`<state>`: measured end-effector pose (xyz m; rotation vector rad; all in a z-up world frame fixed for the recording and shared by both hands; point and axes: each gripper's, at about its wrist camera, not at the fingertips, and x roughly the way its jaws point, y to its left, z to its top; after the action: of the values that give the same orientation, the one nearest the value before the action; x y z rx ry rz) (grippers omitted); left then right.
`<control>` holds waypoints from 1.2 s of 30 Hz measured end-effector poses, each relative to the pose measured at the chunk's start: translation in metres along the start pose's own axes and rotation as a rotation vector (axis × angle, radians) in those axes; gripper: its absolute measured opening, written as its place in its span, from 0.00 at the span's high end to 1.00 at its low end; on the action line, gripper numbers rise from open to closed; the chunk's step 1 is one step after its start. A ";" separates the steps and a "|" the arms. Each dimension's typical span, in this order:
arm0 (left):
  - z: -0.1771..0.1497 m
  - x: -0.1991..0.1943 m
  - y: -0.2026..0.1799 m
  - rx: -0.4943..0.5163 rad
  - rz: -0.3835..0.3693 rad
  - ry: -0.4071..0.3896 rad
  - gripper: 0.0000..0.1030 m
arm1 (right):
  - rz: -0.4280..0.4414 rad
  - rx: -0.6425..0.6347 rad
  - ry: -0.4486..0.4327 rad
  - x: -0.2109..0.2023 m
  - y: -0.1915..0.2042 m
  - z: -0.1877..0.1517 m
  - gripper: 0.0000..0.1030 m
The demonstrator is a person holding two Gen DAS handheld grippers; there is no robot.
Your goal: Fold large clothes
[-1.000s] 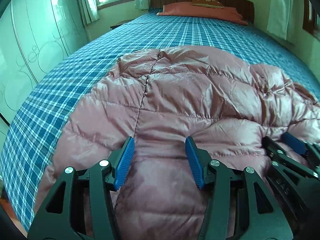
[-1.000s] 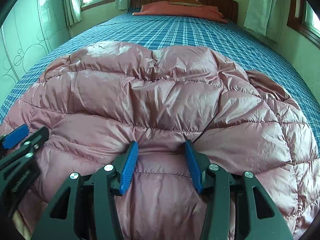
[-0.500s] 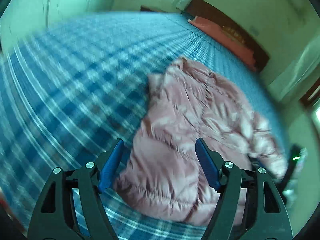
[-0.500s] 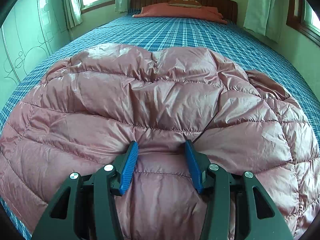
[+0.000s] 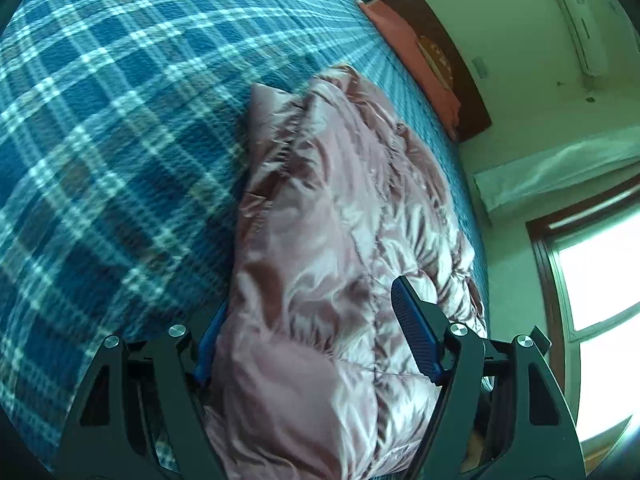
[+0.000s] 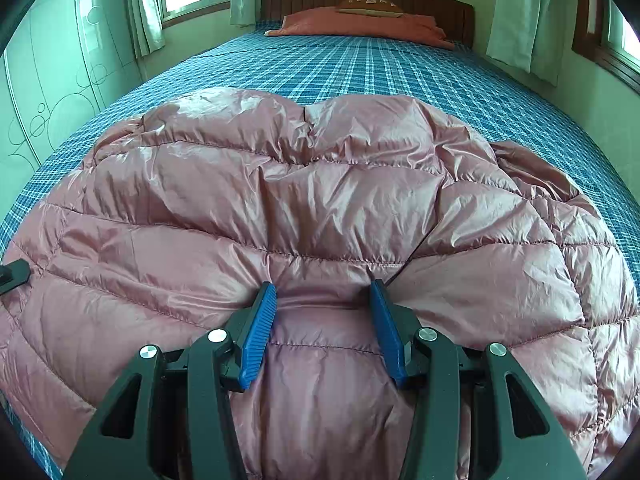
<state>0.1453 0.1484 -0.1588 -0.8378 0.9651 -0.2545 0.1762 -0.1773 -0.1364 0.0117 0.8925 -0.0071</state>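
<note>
The pink down jacket (image 6: 320,208) is lying bunched between both grippers: left gripper (image 5: 316,344) gaping wide around it, right gripper (image 6: 323,328) half-open, pressing in.

Down jacket (image 6: 320,200) spread across the foot end of the bed (image 6: 360,68); pillow (image 6: 360,26) at the head end, against the headboard (image 6: 440,4).

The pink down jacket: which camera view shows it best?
The right wrist view: the pink down jacket lies spread across the frame, sharp and level. The left wrist view shows it tilted and slightly blurred, seen from its edge.
</note>
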 end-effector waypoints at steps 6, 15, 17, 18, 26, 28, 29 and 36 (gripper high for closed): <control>0.003 0.009 0.000 -0.005 0.005 -0.002 0.40 | -0.006 -0.004 0.000 0.000 0.001 0.001 0.53; 0.003 -0.009 -0.034 0.122 0.020 -0.072 0.80 | -0.020 -0.012 -0.001 -0.001 0.007 0.001 0.53; 0.003 -0.015 -0.046 0.159 0.020 -0.091 0.81 | -0.020 -0.010 -0.001 -0.002 0.009 0.001 0.53; 0.002 -0.018 -0.053 0.179 0.015 -0.102 0.82 | -0.017 -0.007 0.000 -0.002 0.008 0.001 0.53; -0.007 -0.034 -0.125 0.337 -0.006 -0.139 0.83 | -0.013 0.022 -0.001 -0.018 -0.002 0.011 0.53; -0.011 -0.035 -0.143 0.372 -0.013 -0.138 0.83 | -0.010 0.045 -0.019 -0.031 -0.016 0.014 0.53; -0.012 -0.034 -0.153 0.390 -0.017 -0.138 0.83 | -0.012 0.057 -0.031 -0.038 -0.025 0.015 0.52; -0.038 -0.014 -0.220 0.521 -0.033 -0.112 0.83 | -0.071 0.129 -0.073 -0.074 -0.094 0.011 0.46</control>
<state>0.1426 -0.0109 -0.0016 -0.3848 0.7315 -0.4592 0.1368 -0.2715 -0.0723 0.0990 0.8175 -0.1309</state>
